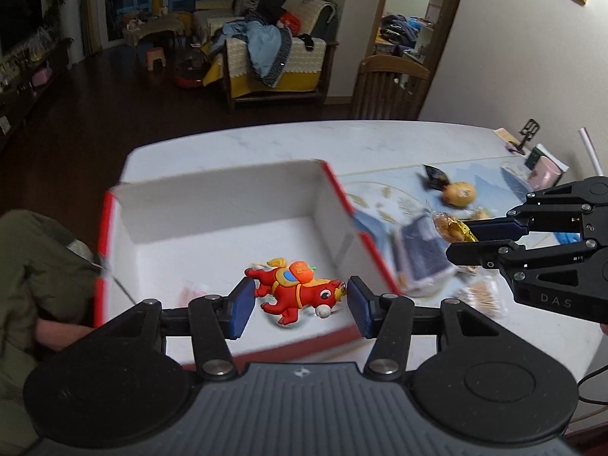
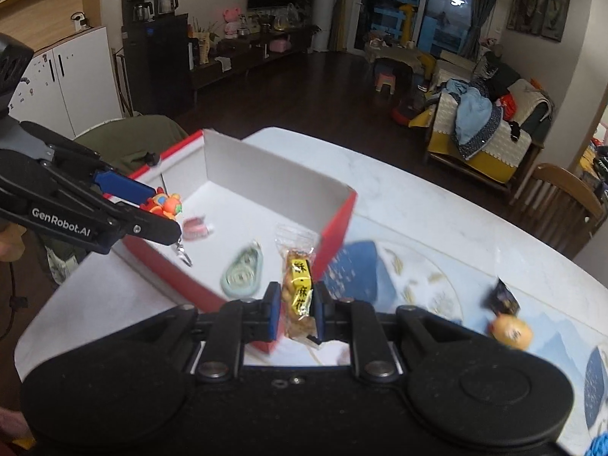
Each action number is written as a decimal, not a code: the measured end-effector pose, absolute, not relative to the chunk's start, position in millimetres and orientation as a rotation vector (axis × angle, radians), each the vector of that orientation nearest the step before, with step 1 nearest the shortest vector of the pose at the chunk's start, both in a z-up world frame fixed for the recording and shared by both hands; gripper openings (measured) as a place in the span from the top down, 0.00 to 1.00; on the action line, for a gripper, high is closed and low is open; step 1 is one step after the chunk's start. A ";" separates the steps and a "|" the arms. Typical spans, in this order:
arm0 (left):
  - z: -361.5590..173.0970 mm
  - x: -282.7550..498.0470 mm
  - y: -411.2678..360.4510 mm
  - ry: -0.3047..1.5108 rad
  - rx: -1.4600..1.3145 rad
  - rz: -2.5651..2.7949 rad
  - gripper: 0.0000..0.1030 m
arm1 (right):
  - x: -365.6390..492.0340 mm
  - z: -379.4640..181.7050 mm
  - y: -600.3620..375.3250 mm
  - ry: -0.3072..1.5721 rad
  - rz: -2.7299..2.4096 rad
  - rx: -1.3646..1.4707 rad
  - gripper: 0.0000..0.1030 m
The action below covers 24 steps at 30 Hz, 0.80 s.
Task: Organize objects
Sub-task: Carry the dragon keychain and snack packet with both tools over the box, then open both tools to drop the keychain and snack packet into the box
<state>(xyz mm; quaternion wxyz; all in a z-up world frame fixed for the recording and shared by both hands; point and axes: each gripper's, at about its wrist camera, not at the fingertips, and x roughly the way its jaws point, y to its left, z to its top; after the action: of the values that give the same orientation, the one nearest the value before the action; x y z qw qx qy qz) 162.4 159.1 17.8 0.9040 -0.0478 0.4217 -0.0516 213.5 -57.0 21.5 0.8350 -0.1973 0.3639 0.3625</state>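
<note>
My left gripper (image 1: 300, 304) is shut on a red toy horse (image 1: 296, 292), its blue pads pressing on the tail and the nose. It hangs over the inside of a white box with red outer walls (image 1: 228, 197). My right gripper (image 2: 298, 304) is shut on a clear snack packet with a yellow label (image 2: 298, 285), held above the box's (image 2: 266, 178) near right corner. In the right wrist view the left gripper (image 2: 163, 212) shows at the left with the toy horse (image 2: 165, 203), a key ring dangling beneath. The right gripper (image 1: 456, 243) and its snack packet (image 1: 452, 226) appear at the right of the left wrist view.
Pink toy teeth (image 2: 194, 228) and a blurred green tape dispenser (image 2: 243, 273) seem to lie in the box. On the blue patterned mat lie a yellow round toy (image 2: 511, 330) and a black packet (image 2: 503, 296). A person's olive sleeve (image 1: 38, 266) is left of the box.
</note>
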 end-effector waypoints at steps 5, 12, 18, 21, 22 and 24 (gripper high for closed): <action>16.8 180.0 188.3 0.873 -0.080 -0.078 0.50 | 228.8 14.0 -19.6 0.785 0.770 -0.429 0.83; -4.1 208.6 217.7 0.889 -0.091 -0.054 0.50 | 249.2 -16.1 25.0 0.814 0.792 -0.427 0.83; -27.8 234.6 227.2 0.905 -0.050 -0.048 0.50 | 260.1 -52.3 62.6 0.895 0.753 -0.495 0.83; -40.6 250.2 232.0 0.939 -0.050 -0.057 0.50 | 261.4 -70.1 78.7 0.926 0.748 -0.542 0.83; -44.4 255.3 232.7 0.947 -0.045 -0.062 0.50 | 261.8 -75.8 83.0 0.938 0.741 -0.560 0.83; -53.3 264.2 231.9 0.961 -0.025 -0.063 0.50 | 263.7 -86.2 91.3 0.965 0.737 -0.574 0.83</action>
<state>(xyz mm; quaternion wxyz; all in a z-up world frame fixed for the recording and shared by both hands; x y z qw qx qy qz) 264.2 231.9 -53.3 0.8862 -0.0118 0.4622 -0.0301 263.7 91.3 -86.2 0.7829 -0.2659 0.4470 0.3414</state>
